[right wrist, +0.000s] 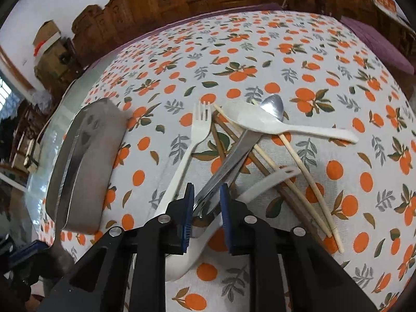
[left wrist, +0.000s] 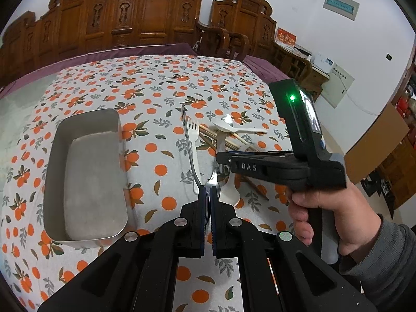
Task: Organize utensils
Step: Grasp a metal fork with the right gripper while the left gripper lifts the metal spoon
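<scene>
My left gripper (left wrist: 208,191) is shut on a slim metal utensil (left wrist: 189,143) and holds it above the cloth, its handle pointing away. A metal tray (left wrist: 85,179) stands to its left, also in the right wrist view (right wrist: 85,161). My right gripper (right wrist: 207,195) is open, its fingers either side of a metal spoon's handle (right wrist: 234,156). The pile holds a white plastic fork (right wrist: 192,143), a white plastic spoon (right wrist: 260,122), a white ladle-type spoon (right wrist: 208,234), pale chopsticks (right wrist: 306,171) and brown chopsticks (right wrist: 226,140). The right gripper shows in the left wrist view (left wrist: 223,157).
An orange-print tablecloth (left wrist: 156,83) covers the table. Carved wooden chairs (left wrist: 145,15) line the far edge. A purple cloth (right wrist: 377,44) shows at the far right. Boxes (right wrist: 46,49) stand at the far left wall.
</scene>
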Available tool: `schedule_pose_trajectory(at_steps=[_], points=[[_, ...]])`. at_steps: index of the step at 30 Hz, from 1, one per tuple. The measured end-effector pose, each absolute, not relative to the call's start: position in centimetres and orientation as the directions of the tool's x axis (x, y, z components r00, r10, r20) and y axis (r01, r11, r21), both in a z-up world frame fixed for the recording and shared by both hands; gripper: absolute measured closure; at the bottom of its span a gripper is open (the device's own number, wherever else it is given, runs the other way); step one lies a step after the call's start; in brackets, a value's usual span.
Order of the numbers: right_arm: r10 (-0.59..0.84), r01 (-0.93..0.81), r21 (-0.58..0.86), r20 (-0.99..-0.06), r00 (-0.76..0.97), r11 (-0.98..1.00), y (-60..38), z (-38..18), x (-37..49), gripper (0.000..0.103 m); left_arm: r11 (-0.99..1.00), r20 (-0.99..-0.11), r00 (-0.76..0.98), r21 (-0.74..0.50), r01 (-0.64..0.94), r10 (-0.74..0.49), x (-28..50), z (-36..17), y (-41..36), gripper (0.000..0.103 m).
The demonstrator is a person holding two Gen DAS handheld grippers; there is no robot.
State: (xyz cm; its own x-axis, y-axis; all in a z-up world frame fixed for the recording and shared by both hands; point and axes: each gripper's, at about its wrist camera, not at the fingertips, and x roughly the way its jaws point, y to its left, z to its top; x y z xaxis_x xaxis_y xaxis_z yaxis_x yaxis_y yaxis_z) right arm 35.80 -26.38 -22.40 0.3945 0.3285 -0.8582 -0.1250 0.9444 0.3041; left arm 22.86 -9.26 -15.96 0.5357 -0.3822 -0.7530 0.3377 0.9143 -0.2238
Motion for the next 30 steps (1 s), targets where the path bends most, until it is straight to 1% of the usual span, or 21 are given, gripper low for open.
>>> schedule_pose_trajectory(at_steps=[2,3,4,7,10,11,12,13,14,23,25,26,27,28,29,30], points=[[0.343,-0.121,0.321,-0.862,0.373,0.939,-26.4,-23.0,36.1,0.081,0.914,-0.751,0.538,-0.225,0.337,-0.383,22.8,-15.9,-9.1,0.101],[0.335,-0.120,0.313,-0.863,0.377,0.942,-26.4,-23.0,36.1,0.081,0.915,-0.750,0.539,-0.226,0.336,-0.383,22.8,-15.8,-9.0,0.101],[0.326,-0.116,0.305,-0.863,0.386,0.945,-26.3,-23.0,36.2,0.078,0.915,-0.750,0.540,-0.226,0.335,-0.383,22.8,-15.8,-8.9,0.101],[0.323,-0.112,0.303,-0.865,0.385,0.946,-26.1,-23.2,36.5,0.078,0.916,-0.750,0.540,-0.227,0.332,-0.382,22.7,-15.6,-8.7,0.101],[0.323,-0.104,0.307,-0.863,0.389,0.946,-26.2,-23.2,36.5,0.083,0.916,-0.750,0.540,-0.227,0.331,-0.382,22.6,-15.6,-8.6,0.101],[0.331,-0.105,0.315,-0.860,0.389,0.943,-26.4,-23.2,36.5,0.089,0.916,-0.750,0.540,-0.227,0.331,-0.381,22.6,-15.6,-8.6,0.101],[0.336,-0.103,0.322,-0.857,0.391,0.941,-26.5,-23.1,36.4,0.093,0.916,-0.750,0.540,-0.227,0.331,-0.381,22.6,-15.6,-8.5,0.101],[0.342,-0.098,0.331,-0.855,0.389,0.939,-26.7,-23.1,36.3,0.100,0.916,-0.750,0.540,-0.226,0.332,-0.381,22.5,-15.6,-8.5,0.101],[0.350,-0.095,0.341,-0.852,0.389,0.935,-26.9,-23.0,36.1,0.102,0.916,-0.750,0.540,-0.227,0.332,-0.381,22.6,-15.6,-8.5,0.101],[0.365,-0.137,0.339,-0.835,0.412,0.931,-27.9,-21.3,34.3,0.103,0.915,-0.747,0.542,-0.232,0.331,-0.386,22.4,-15.6,-8.4,0.101],[0.400,-0.167,0.364,-0.817,0.416,0.916,-27.6,-20.6,34.1,0.102,0.914,-0.746,0.542,-0.233,0.331,-0.387,22.4,-15.5,-8.4,0.101],[0.427,-0.175,0.390,-0.807,0.407,0.904,-27.3,-20.4,34.1,0.098,0.914,-0.745,0.543,-0.234,0.330,-0.387,22.3,-15.5,-8.4,0.101],[0.447,-0.185,0.407,-0.801,0.398,0.894,-26.8,-20.2,34.2,0.098,0.914,-0.745,0.544,-0.235,0.330,-0.388,22.3,-15.5,-8.4,0.101],[0.450,-0.187,0.409,-0.800,0.396,0.893,-26.4,-20.2,34.3,0.090,0.914,-0.744,0.544,-0.235,0.330,-0.388,22.3,-15.5,-8.4,0.101],[0.457,-0.186,0.418,-0.797,0.394,0.889,-26.0,-20.3,34.5,0.075,0.914,-0.744,0.545,-0.234,0.330,-0.387,22.2,-15.4,-8.4,0.101],[0.463,-0.183,0.426,-0.796,0.389,0.886,-25.7,-20.4,34.6,0.070,0.914,-0.743,0.546,-0.234,0.331,-0.388,22.2,-15.4,-8.4,0.101]])
